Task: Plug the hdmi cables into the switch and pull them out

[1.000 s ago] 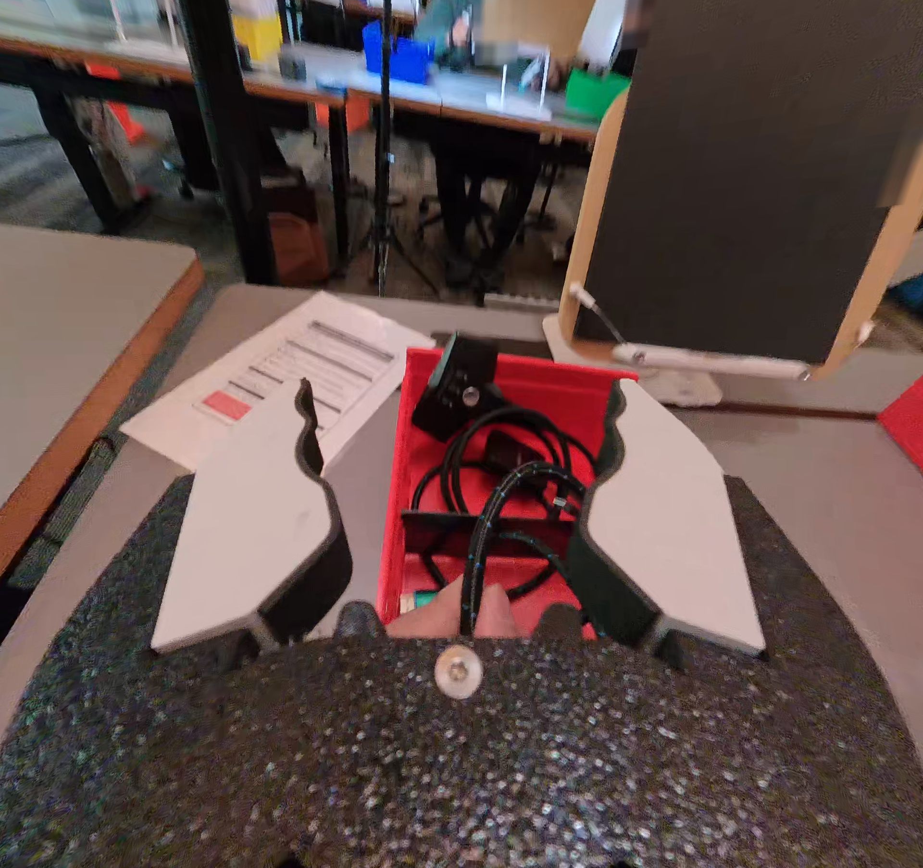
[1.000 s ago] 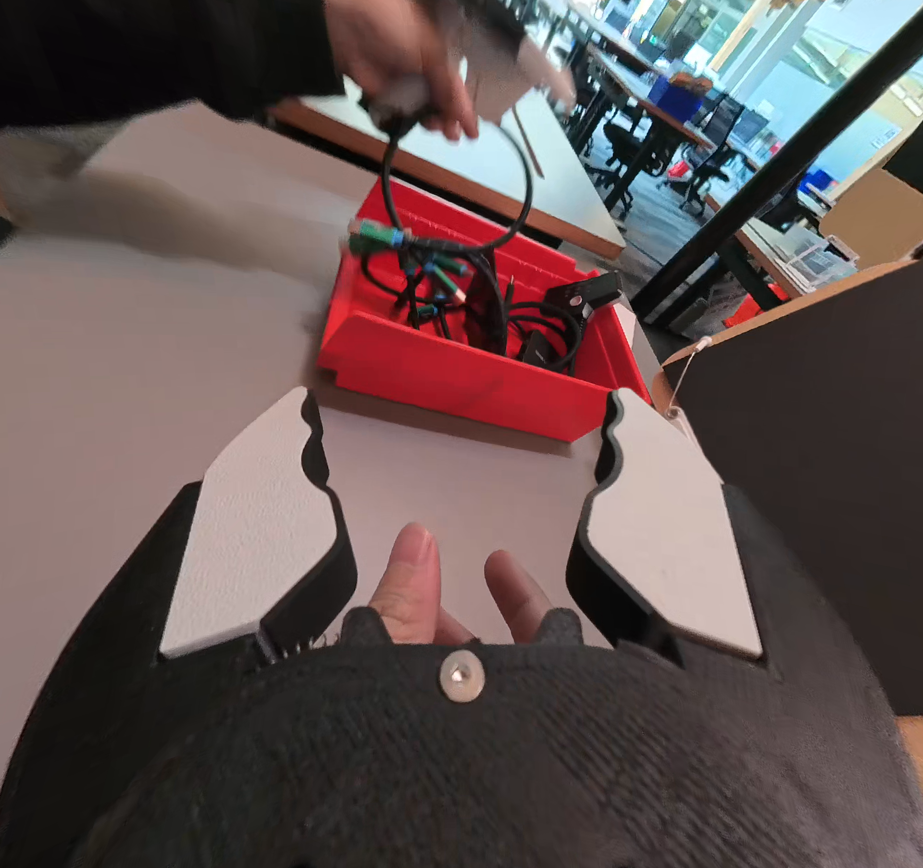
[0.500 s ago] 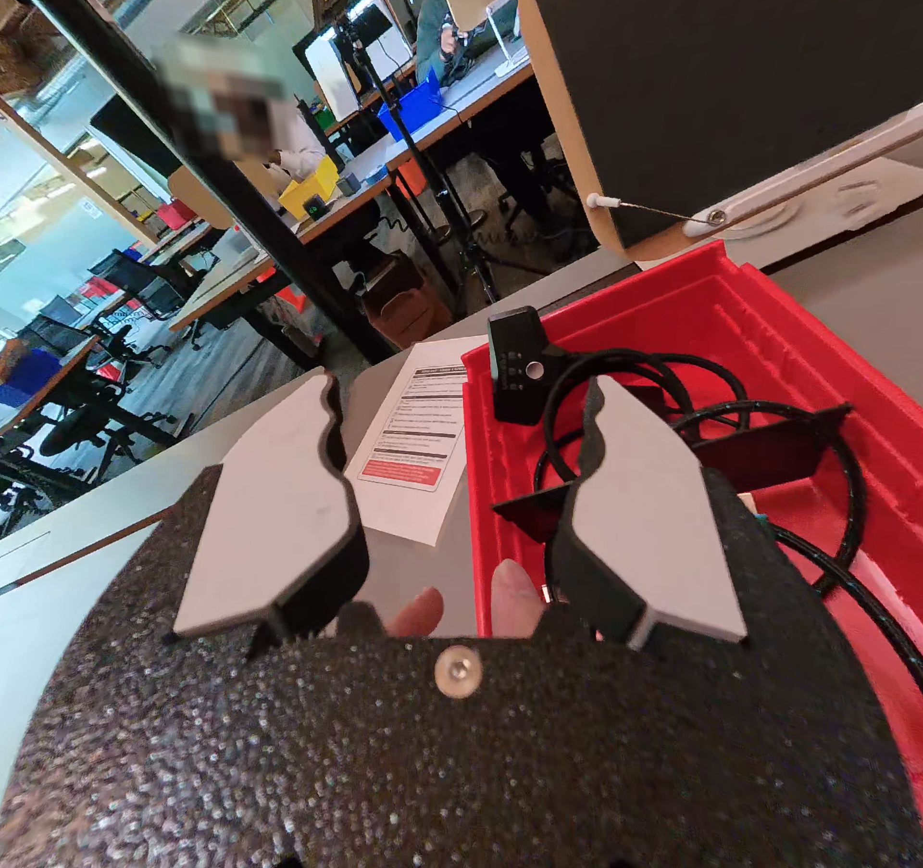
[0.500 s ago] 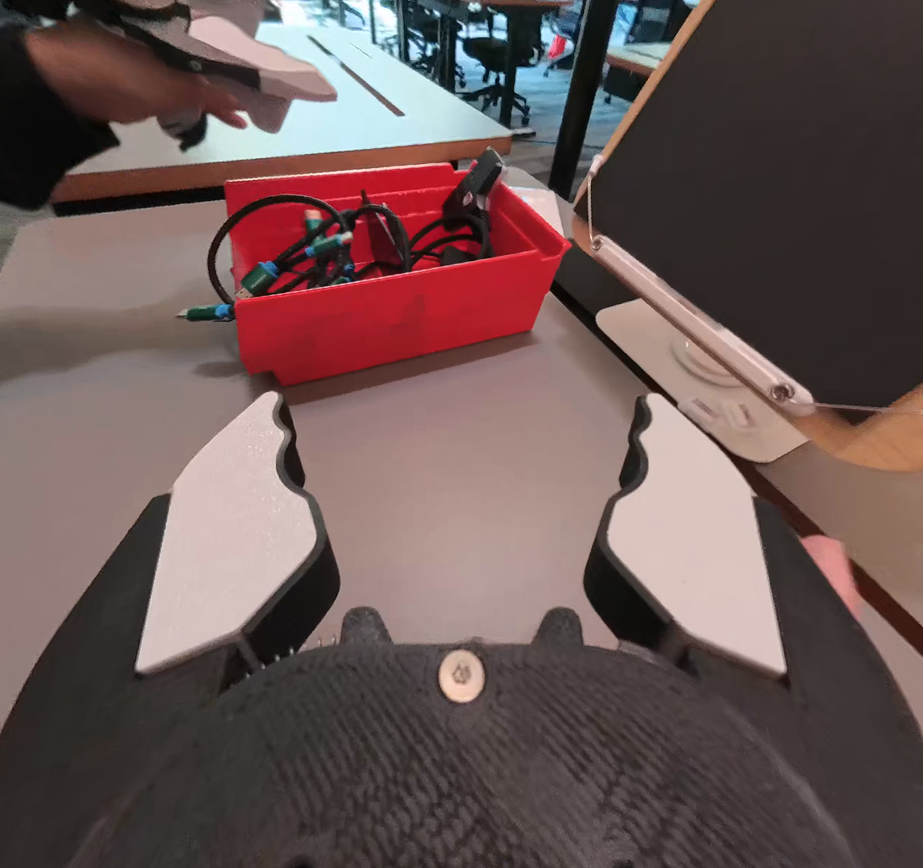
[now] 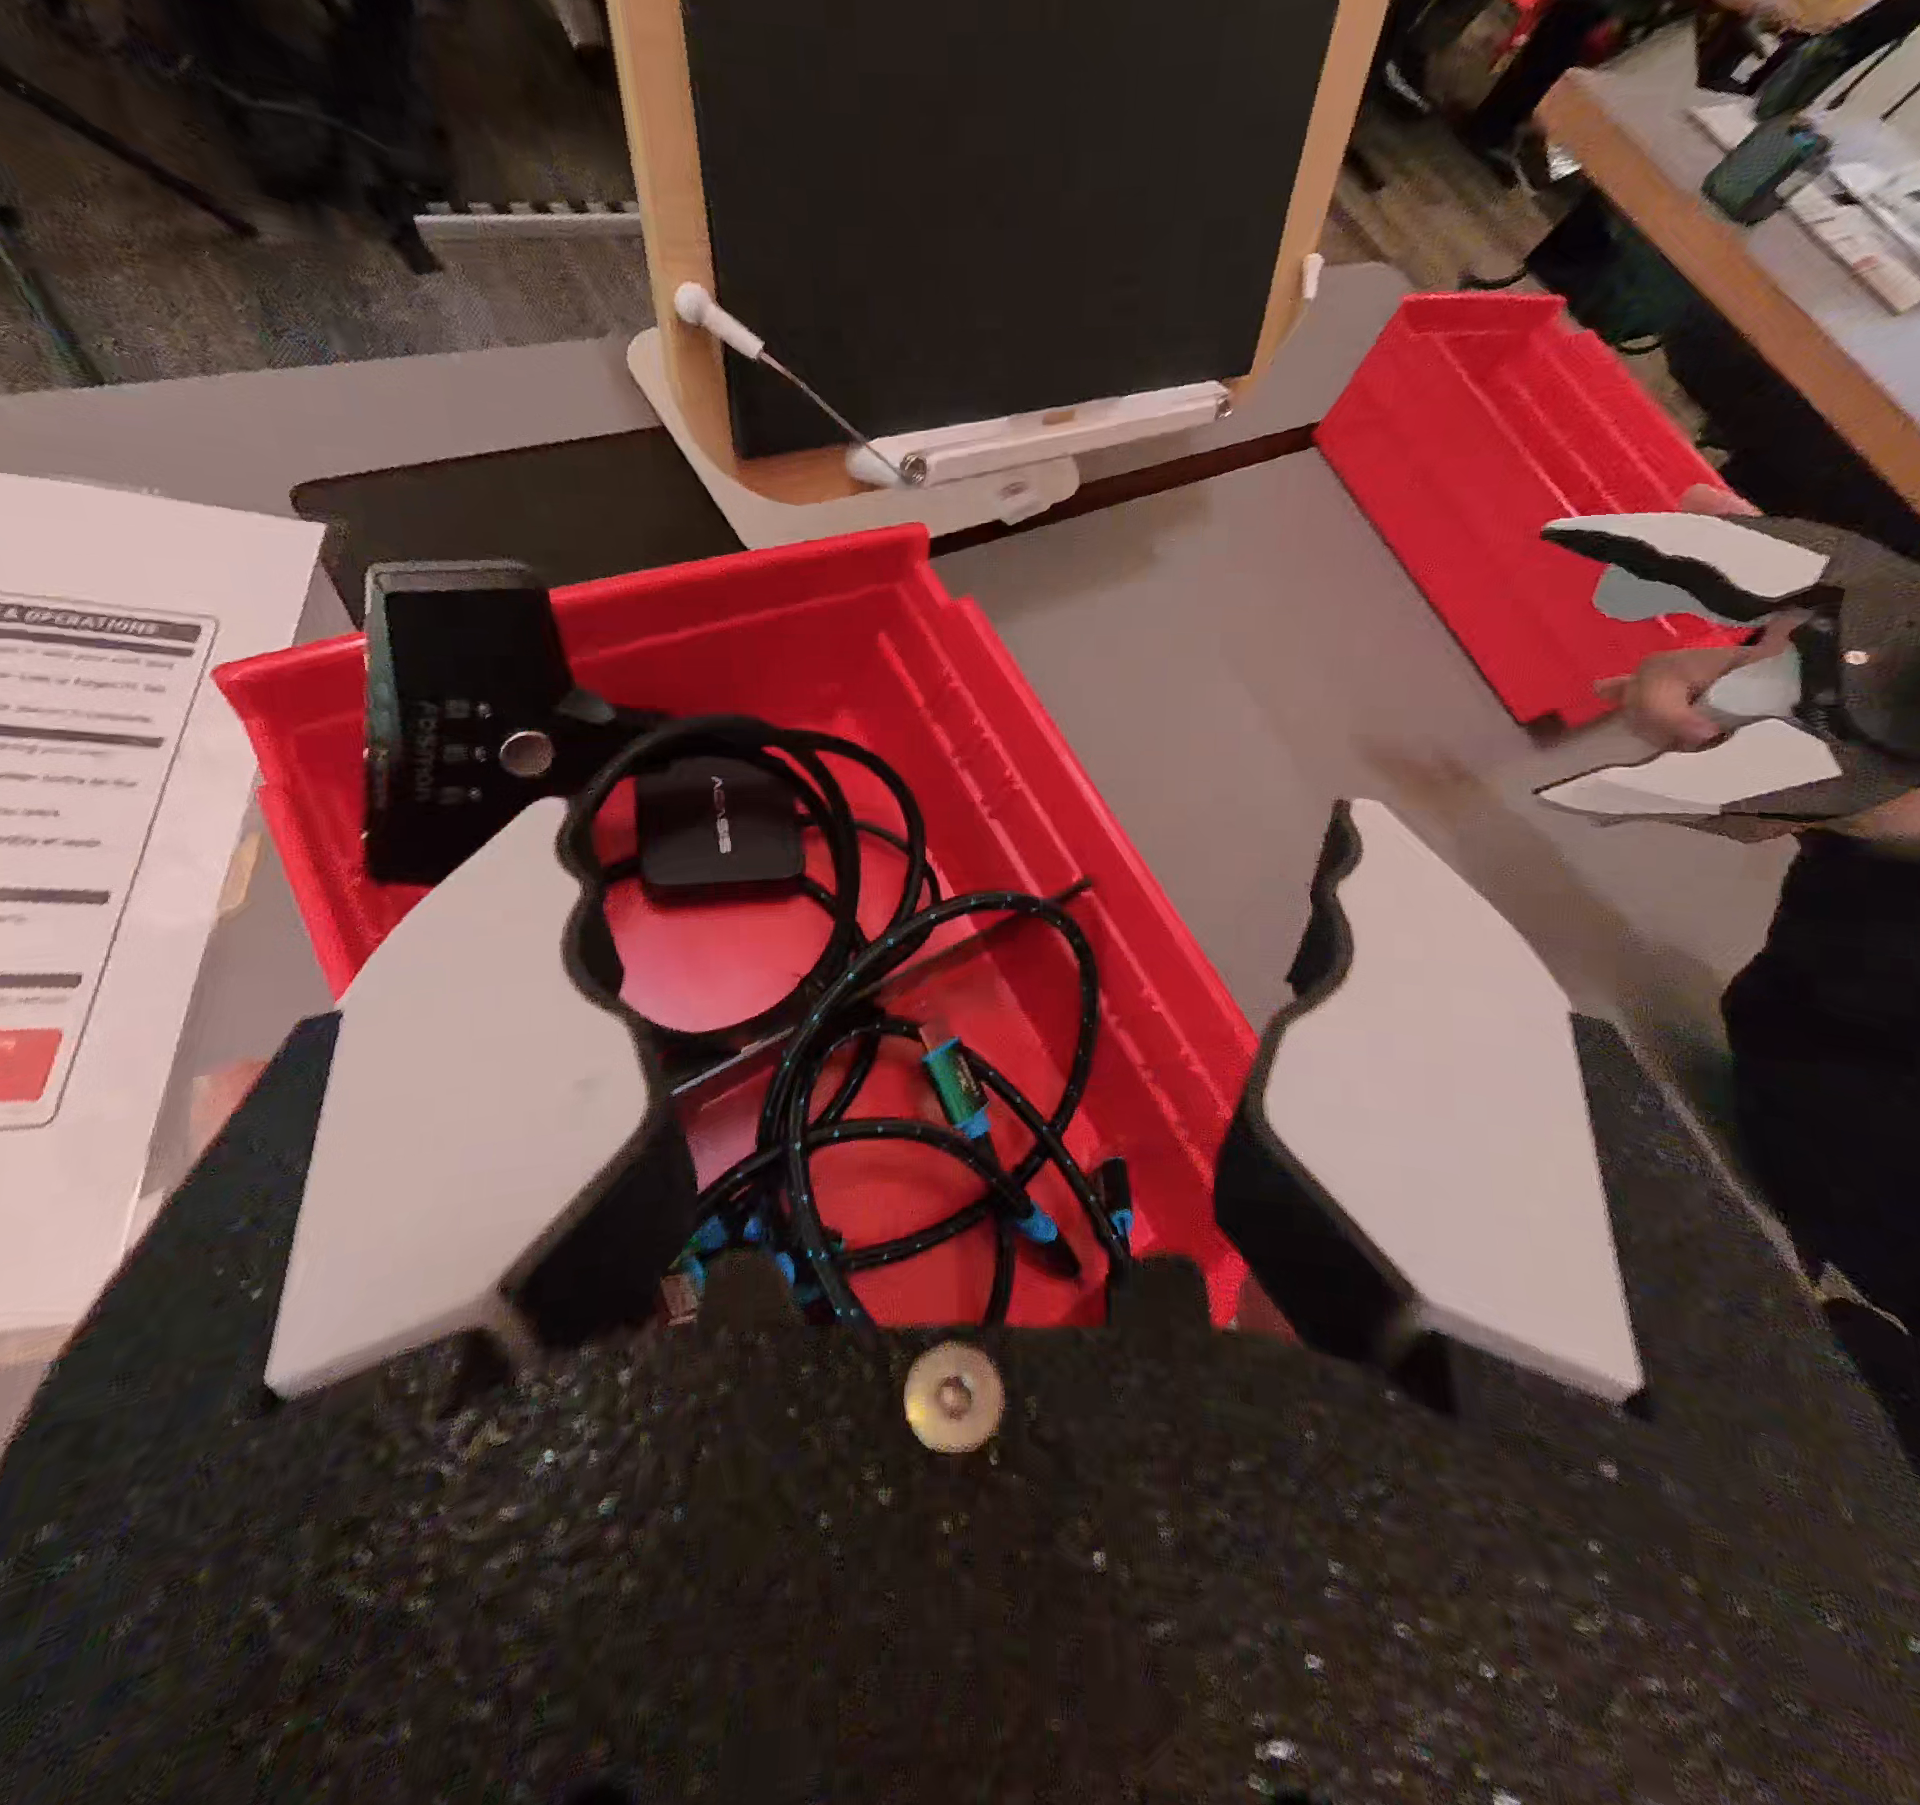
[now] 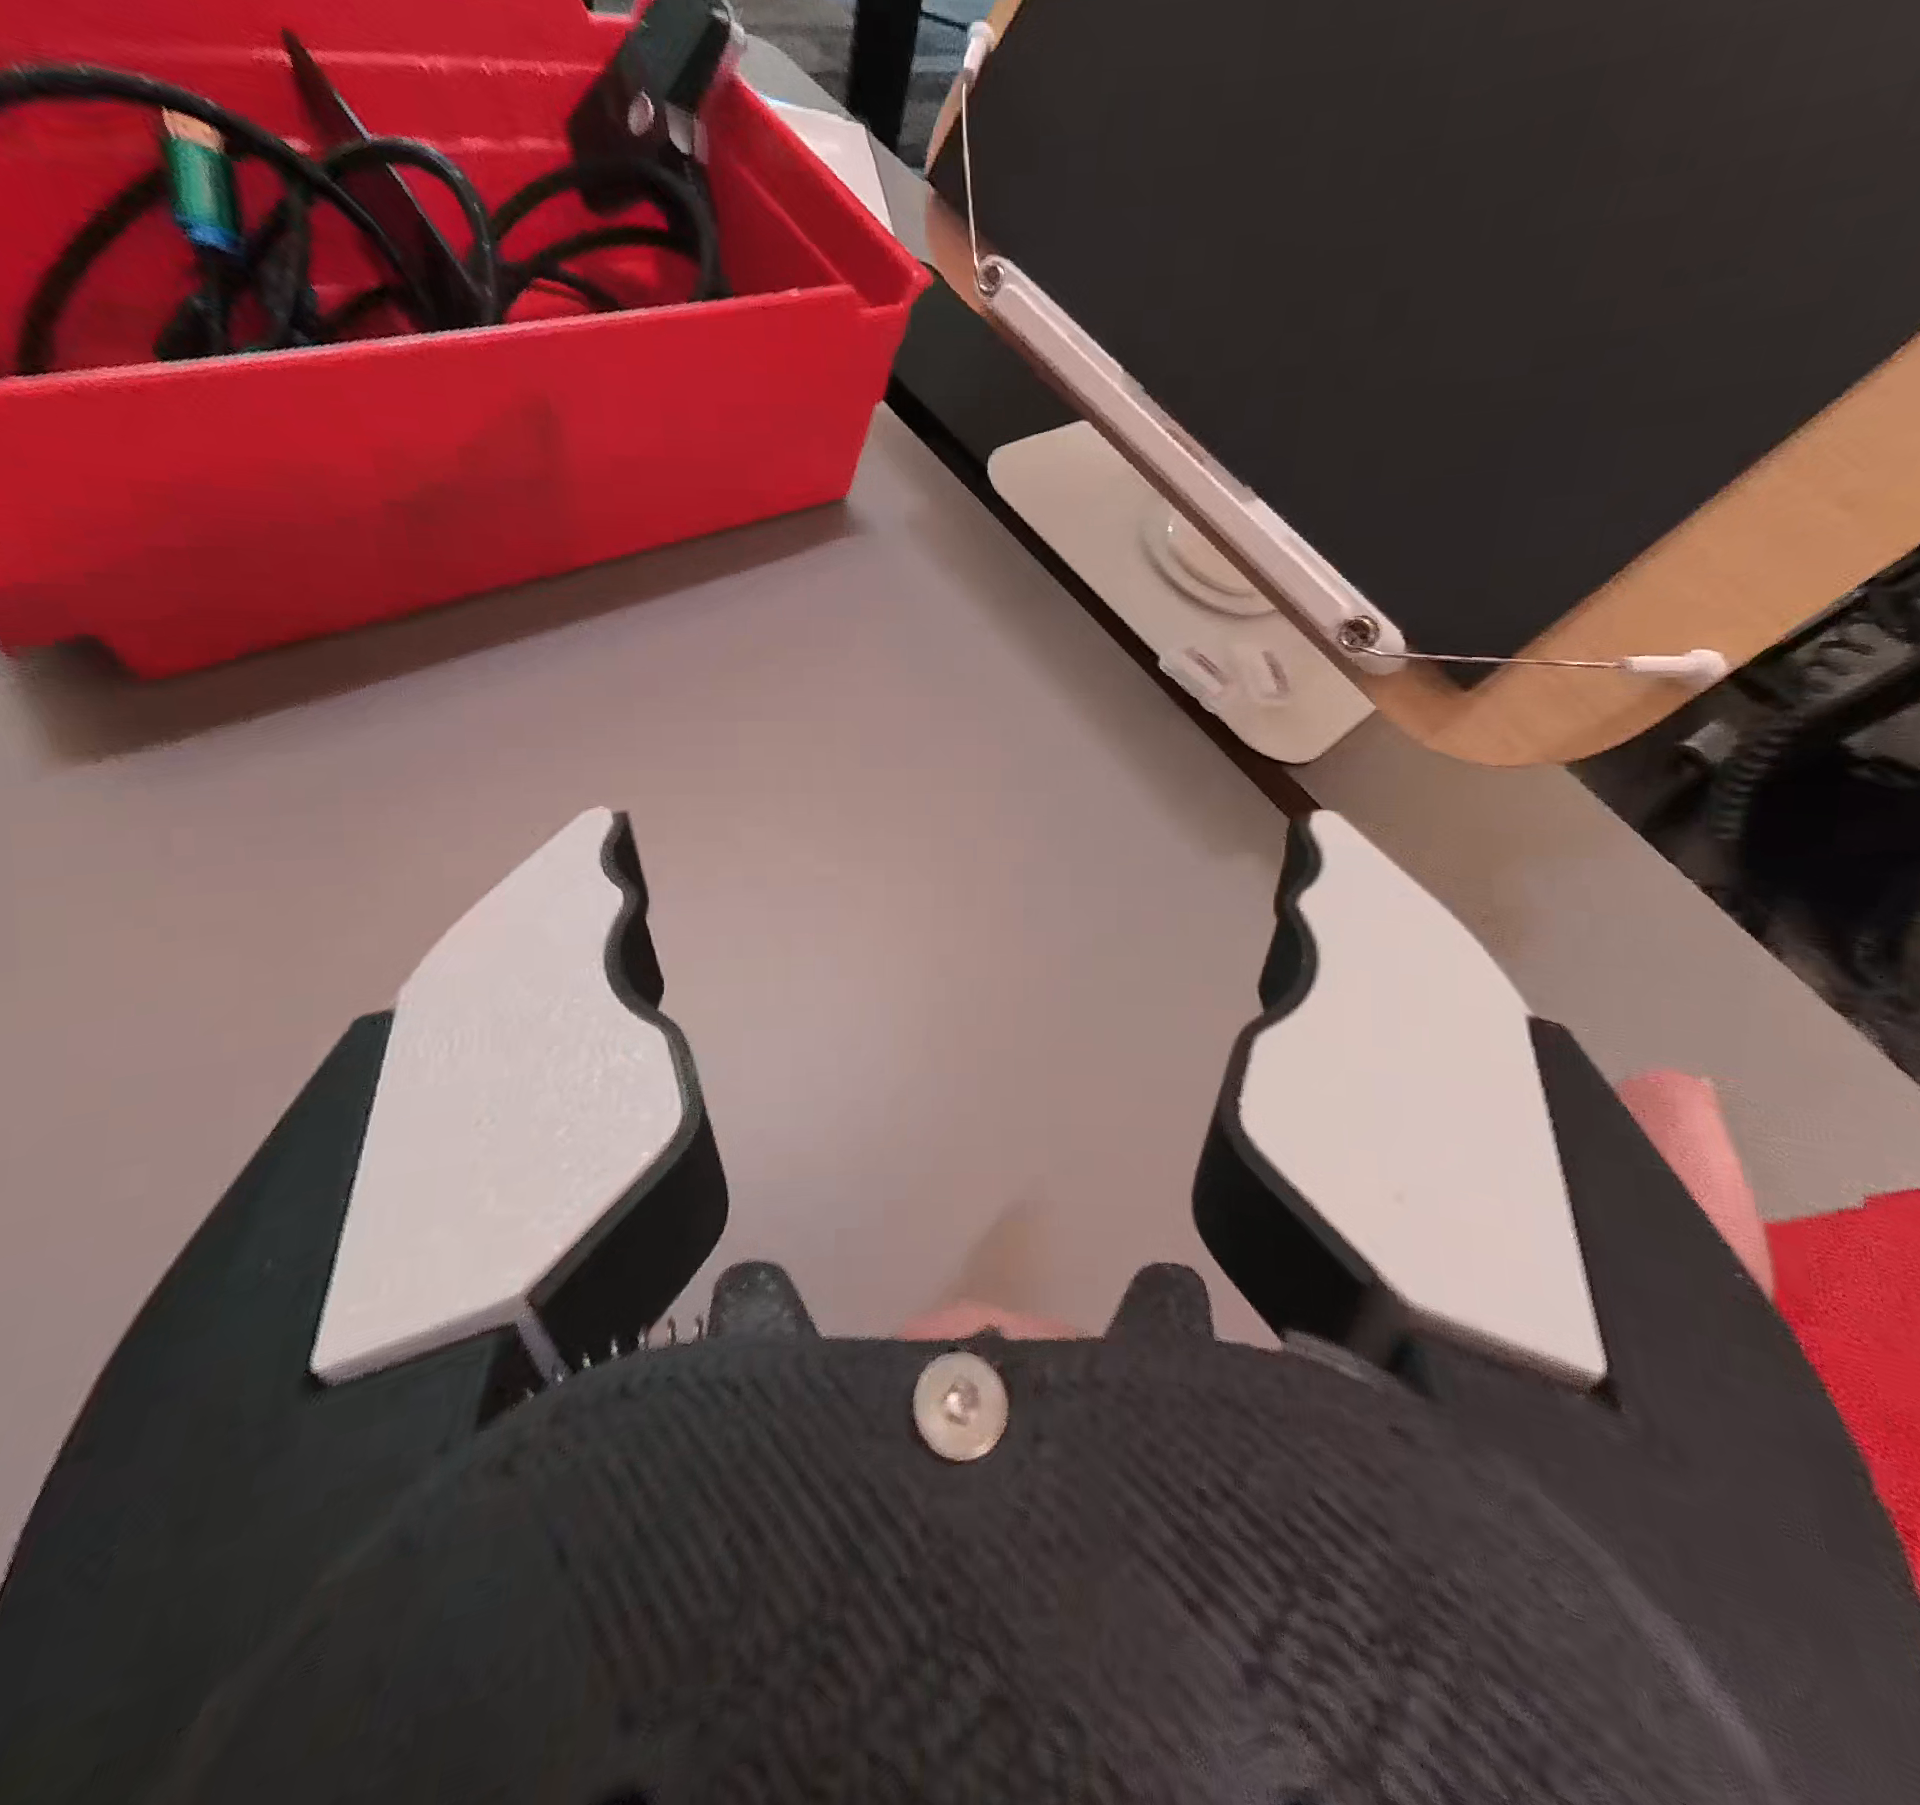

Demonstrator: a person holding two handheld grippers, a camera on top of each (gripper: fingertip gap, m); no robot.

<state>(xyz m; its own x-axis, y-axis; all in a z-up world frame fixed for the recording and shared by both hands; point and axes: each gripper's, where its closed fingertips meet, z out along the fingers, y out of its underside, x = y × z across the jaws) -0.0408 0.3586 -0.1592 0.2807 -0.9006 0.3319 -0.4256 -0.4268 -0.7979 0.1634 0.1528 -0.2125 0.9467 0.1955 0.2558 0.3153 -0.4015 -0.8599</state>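
A red bin on the grey table holds a black HDMI switch propped against its far left corner, a small black box, and tangled black braided HDMI cables with green and blue plugs. My left gripper hangs open and empty above the bin. My right gripper is open and empty over bare table to the right of the bin. It also shows in the left wrist view. The switch and the cables show in the right wrist view too.
A black panel in a wooden frame stands on a white base right behind the bin. A second red bin lies at the right, by my right gripper. A printed sheet lies left of the bin.
My left gripper has swung over the bin, looks down into it, and its jaws stand wider. My right gripper has moved in closer to the bin and the panel.
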